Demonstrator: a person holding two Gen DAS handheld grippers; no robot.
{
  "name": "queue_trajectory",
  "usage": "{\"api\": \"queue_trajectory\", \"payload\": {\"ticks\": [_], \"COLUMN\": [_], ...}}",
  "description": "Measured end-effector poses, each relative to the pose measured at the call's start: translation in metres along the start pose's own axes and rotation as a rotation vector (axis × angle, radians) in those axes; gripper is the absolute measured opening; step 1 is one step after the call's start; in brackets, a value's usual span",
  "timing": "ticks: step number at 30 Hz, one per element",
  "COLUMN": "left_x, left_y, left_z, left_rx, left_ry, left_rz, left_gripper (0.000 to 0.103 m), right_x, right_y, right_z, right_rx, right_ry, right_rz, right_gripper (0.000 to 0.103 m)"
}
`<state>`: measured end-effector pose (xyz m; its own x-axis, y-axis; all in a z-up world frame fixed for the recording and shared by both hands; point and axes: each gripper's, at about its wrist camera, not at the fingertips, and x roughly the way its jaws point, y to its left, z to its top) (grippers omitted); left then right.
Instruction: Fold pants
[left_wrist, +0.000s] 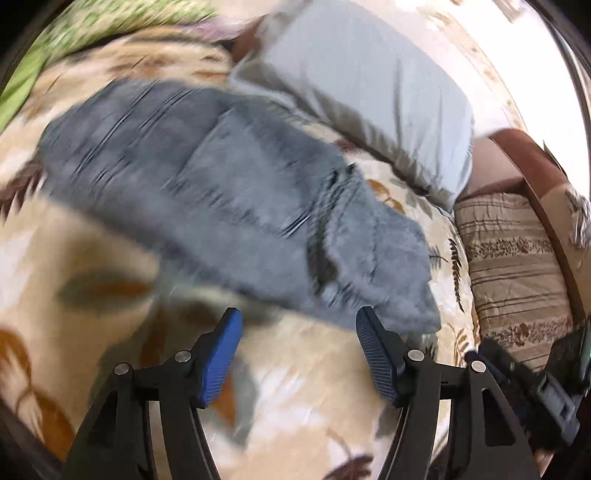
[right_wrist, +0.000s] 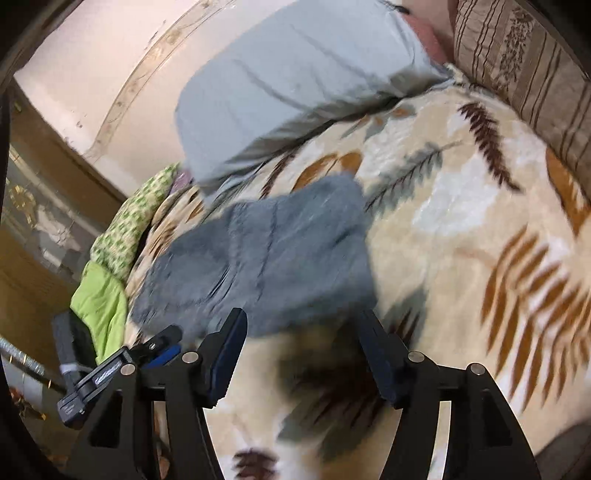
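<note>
Blue pads face each other across a wide gap on the left tongs (left_wrist: 299, 354), low in the left wrist view, and nothing sits between them; only the leaf-print blanket (left_wrist: 92, 236) shows beneath. Just above their tips lies the near edge of the grey pants (left_wrist: 207, 173), bunched in a folded heap that runs from the upper left toward the lower right of that frame. Beyond it rests a pale blue pillow (left_wrist: 354, 88), and a striped cushion (left_wrist: 517, 266) sits at the right edge.

Seen from the right wrist, the right tongs (right_wrist: 301, 354) also stand wide and empty at the bottom, the pants just above them at mid-frame. A green quilt (right_wrist: 103, 295) is heaped at the left.
</note>
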<state>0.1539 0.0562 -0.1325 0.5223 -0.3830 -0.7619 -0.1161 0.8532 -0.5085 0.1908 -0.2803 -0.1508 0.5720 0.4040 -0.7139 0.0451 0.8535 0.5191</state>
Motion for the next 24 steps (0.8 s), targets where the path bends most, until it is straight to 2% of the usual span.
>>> {"api": "queue_trajectory", "payload": {"ticks": [3, 6, 11, 15, 19, 24], "left_x": [-0.012, -0.030, -0.055, -0.071, -0.076, -0.064], "left_y": [0.014, 0.030, 0.058, 0.090, 0.119, 0.153], "left_z": [-0.007, -0.008, -0.007, 0.006, 0.025, 0.051], "left_rx": [-0.079, -0.176, -0.306, -0.437, -0.562, -0.696], "left_ry": [0.012, -0.005, -0.053, -0.093, -0.113, -0.119], "left_rz": [-0.013, -0.075, -0.069, -0.070, -0.112, -0.116], "left_gripper": [0.063, 0.064, 0.064, 0.064, 0.064, 0.063], "right_x": [-0.003, -0.005, 0.001, 0.014, 0.021, 0.037], "right_y": [0.013, 0.032, 0.057, 0.076, 0.094, 0.113], "right_z": [-0.018, -0.028, -0.033, -0.034, -0.032, -0.028], "right_rx": [-0.010, -0.040, -0.084, -0.123, -0.169, -0.206], "right_ry": [0.032, 0.047, 0.076, 0.103, 0.118, 0.138], "right_rz": [0.021, 0.030, 0.040, 0.040, 0.048, 0.055], "right_gripper": [0.065, 0.065, 0.066, 0.069, 0.071, 0.071]}}
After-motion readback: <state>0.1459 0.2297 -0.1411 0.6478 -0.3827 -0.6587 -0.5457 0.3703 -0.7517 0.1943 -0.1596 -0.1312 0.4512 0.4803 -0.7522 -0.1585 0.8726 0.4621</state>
